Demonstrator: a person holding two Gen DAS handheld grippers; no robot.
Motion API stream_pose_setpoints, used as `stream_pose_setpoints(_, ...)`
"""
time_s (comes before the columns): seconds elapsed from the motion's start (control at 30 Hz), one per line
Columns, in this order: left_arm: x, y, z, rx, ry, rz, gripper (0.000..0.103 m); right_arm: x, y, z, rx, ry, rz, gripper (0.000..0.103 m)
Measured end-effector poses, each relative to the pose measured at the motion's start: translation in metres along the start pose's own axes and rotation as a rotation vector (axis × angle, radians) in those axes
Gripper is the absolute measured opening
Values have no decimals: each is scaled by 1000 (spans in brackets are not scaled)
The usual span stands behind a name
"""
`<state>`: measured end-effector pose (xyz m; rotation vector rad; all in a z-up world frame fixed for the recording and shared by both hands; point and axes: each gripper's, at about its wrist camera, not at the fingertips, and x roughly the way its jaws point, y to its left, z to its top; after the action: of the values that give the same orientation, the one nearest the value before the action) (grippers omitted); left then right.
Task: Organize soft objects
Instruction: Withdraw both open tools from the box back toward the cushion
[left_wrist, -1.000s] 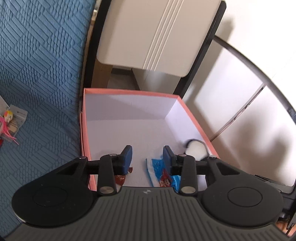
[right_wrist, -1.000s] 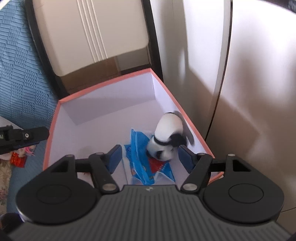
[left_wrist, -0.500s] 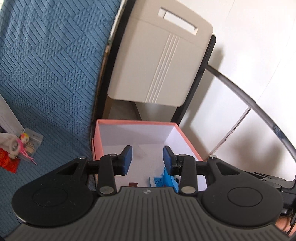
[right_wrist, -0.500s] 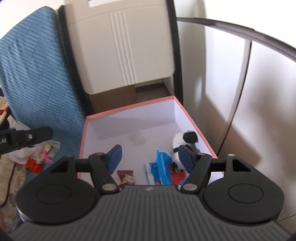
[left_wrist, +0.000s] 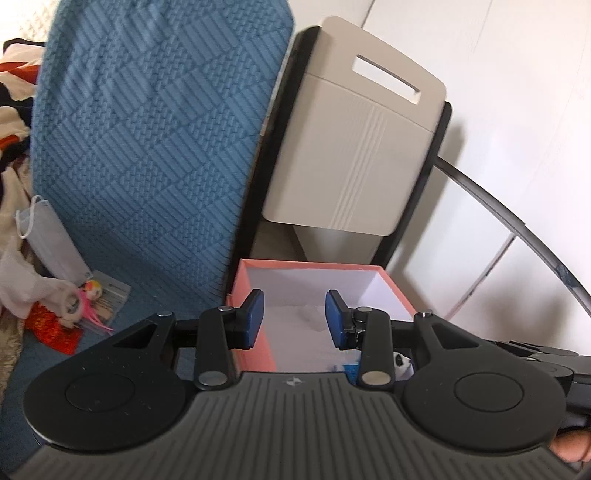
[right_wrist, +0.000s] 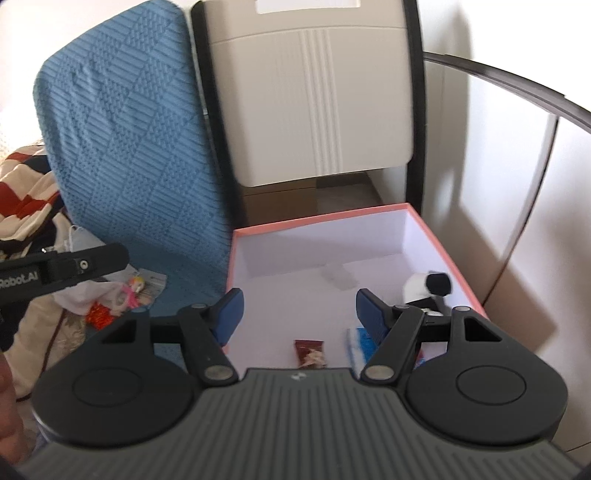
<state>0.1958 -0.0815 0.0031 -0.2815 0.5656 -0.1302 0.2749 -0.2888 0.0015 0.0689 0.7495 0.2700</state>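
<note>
Lying in pink box (right_wrist: 448, 254), black-and-white plush panda (right_wrist: 424, 291), tipped over

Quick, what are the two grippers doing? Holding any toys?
Left gripper: open, holding nothing.
Right gripper: open, holding nothing.

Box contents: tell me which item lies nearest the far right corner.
The black-and-white plush toy. It sits against the right wall of the box, while the brown packet and blue packet lie toward the near edge.

We are in a lived-in home.
We see a blue quilted cover (left_wrist: 147, 140), a striped blanket (right_wrist: 26, 192), a face mask (left_wrist: 48, 236) and white cabinet doors (right_wrist: 517, 184).
</note>
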Motion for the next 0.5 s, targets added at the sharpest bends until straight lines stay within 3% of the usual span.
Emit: stream_pose_setpoints(0.5, -30, 61, -6, -21, -55, 96, 42, 13, 57, -12, -80, 32, 84, 69)
